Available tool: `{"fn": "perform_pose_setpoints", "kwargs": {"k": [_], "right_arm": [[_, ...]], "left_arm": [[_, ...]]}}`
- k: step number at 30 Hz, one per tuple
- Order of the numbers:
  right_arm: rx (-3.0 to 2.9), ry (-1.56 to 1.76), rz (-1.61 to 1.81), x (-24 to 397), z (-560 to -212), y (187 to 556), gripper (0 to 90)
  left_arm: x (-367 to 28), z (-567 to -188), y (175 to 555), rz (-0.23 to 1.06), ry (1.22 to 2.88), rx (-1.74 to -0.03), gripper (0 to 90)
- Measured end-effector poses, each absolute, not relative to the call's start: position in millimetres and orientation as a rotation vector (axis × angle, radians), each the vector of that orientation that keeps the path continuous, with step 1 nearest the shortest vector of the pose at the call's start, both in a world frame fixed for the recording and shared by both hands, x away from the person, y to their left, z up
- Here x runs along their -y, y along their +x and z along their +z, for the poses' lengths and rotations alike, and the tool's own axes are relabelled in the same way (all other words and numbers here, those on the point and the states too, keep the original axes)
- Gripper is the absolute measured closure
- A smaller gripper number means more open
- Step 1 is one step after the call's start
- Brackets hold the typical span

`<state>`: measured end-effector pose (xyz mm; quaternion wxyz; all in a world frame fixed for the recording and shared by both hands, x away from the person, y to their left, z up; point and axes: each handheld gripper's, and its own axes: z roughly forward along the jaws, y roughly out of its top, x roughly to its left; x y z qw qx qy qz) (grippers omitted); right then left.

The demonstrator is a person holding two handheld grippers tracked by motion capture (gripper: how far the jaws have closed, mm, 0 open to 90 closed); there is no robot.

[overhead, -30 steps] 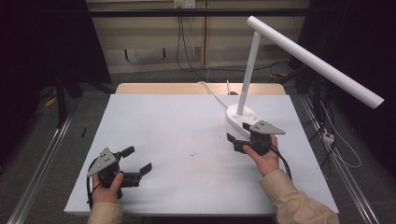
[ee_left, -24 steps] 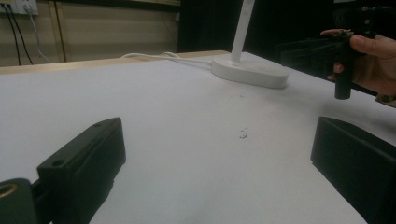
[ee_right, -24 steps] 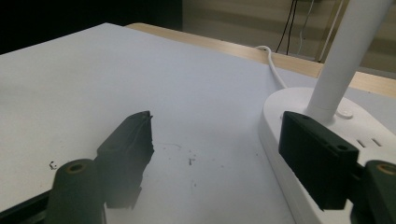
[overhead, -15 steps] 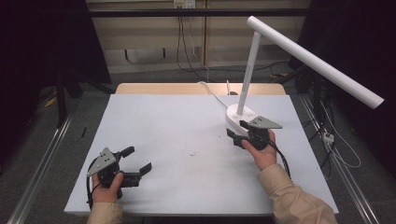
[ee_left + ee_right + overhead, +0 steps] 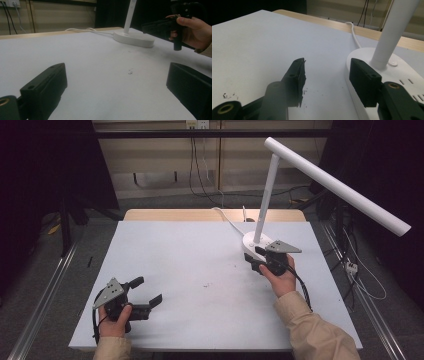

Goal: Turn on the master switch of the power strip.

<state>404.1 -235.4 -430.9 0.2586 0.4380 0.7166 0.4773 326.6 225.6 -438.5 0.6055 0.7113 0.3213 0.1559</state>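
Two black, blocky grippers, hand-held, over a matte white table top [image 5: 200, 265] with a pale wood edge at the far side.

Left gripper [image 5: 146, 292]: near front left corner, jaws spread wide, nothing between them; grey three-cornered plate on top.

Right gripper [image 5: 325, 80]: at the lamp base [image 5: 252, 243], jaws parted, empty; one jaw just beside the base rim, contact cannot be told.

Desk lamp [image 5: 340, 185]: smooth white, round flat base, slim cylindrical post, long tubular head slanting right. White cable [image 5: 227, 219] trails from base toward far edge.

Small dark specks [image 5: 130, 71] mid-table.
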Motion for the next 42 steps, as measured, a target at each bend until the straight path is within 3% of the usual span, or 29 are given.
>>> {"fn": "perform_pose_setpoints", "kwargs": {"k": [19,42], "right_arm": [[-1.954,1.210,1.276,236,-432,419,63.6],[-1.961,1.219,1.256,236,-432,432,76.6]], "left_arm": [[-226,-439,327,0.356,1.647,-0.743,2.8],[-227,-439,328,0.355,1.651,-0.740,2.8]]}}
